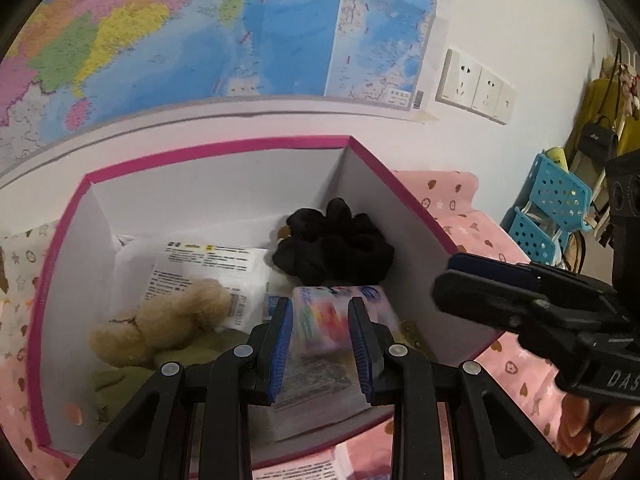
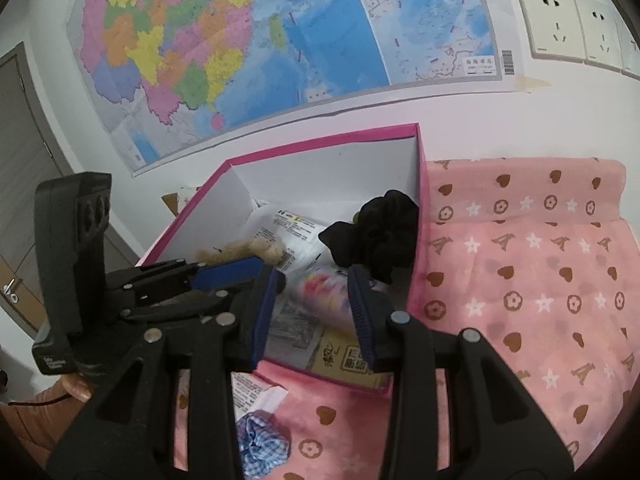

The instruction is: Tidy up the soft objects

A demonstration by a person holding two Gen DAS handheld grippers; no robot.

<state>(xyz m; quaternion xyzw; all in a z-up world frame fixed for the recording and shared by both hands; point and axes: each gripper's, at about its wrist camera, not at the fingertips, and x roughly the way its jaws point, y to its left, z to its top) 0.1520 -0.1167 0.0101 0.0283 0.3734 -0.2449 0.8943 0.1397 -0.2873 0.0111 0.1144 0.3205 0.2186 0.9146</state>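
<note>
Both grippers over the pink-rimmed white cardboard box (image 1: 208,152).
Left gripper (image 1: 320,344) fingers clamp a colourful plastic tissue pack (image 1: 324,320); right gripper (image 2: 312,312) part-open, empty. Right view only: blue gingham scrunchie (image 2: 260,440), 6 o'clock.

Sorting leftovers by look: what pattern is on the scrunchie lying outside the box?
Blue-and-white gingham check on the scrunchie; the right wrist view shows it best.

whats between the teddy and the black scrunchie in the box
A white printed packet lies on the box floor between the tan teddy and the black scrunchie, clearest in the left wrist view.
</note>
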